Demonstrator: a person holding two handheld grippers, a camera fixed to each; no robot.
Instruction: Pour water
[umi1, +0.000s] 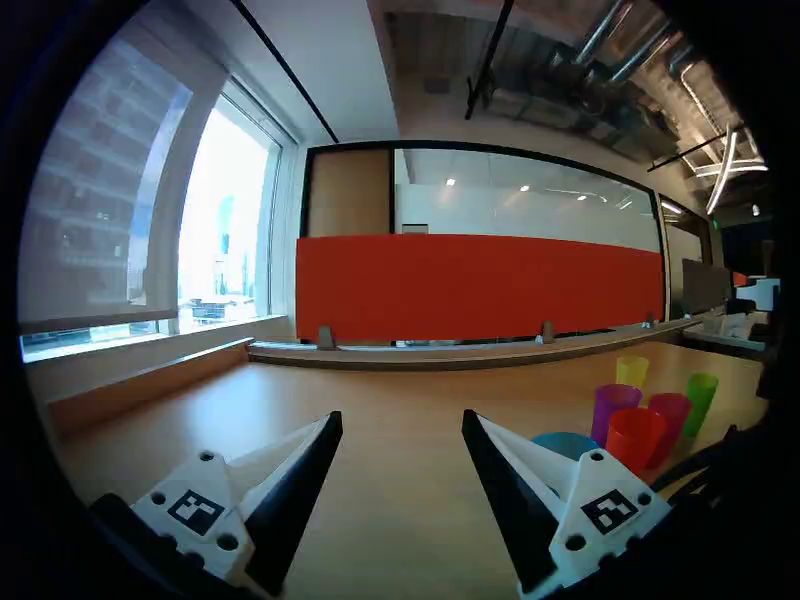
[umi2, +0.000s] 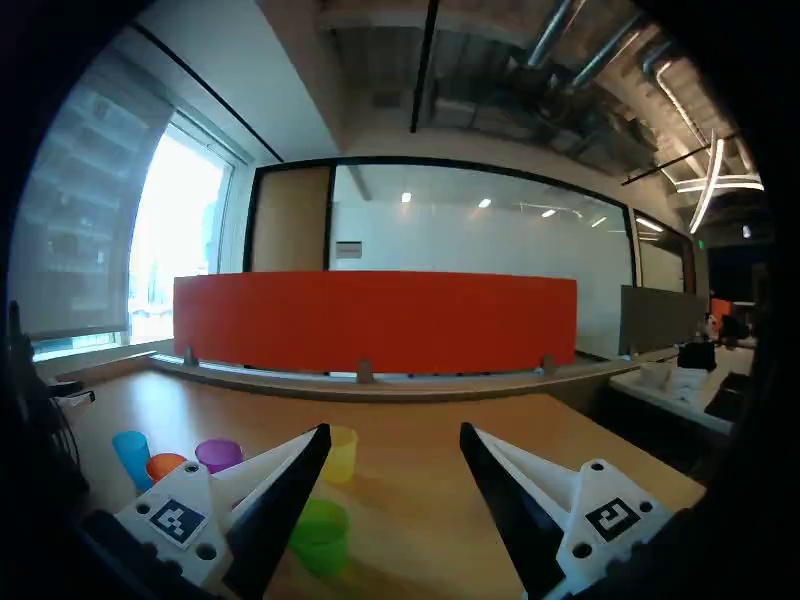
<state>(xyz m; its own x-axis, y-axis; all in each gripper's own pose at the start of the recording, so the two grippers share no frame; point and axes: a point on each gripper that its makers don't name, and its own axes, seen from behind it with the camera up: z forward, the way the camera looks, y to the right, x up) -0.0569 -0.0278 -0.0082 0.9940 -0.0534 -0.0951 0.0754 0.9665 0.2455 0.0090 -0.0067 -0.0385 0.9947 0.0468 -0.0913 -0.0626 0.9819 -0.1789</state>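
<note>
Your left gripper (umi1: 401, 418) is wide open. Nothing is between its fingers. It hangs low over the wooden table (umi1: 400, 510).

In the left gripper view, six plastic cups stand in a bunch on the right side of the table. All of them are upright. The blue cup (umi1: 563, 443) is the closest one, and the gripper's right finger hides part of it. The orange cup (umi1: 635, 438) stands just beside the blue one. Behind those two are the purple cup (umi1: 613, 403) and the pink cup (umi1: 672, 412). The green cup (umi1: 702, 392) and the yellow cup (umi1: 632, 370) are the farthest back. You cannot tell from here if any cup has water in it.

Your right gripper (umi2: 393, 430) is wide open too, and it holds nothing. In the right gripper view, the cups are on the left side. The green cup is the nearest, low down and partly behind the left finger. The yellow cup stands a bit farther back, just by that finger's tip. The purple, orange and blue cups sit in a row farther to the left.

An orange divider panel (umi1: 480, 285) stands along the far edge of the table. A bright window (umi1: 225, 230) is off to the left.
</note>
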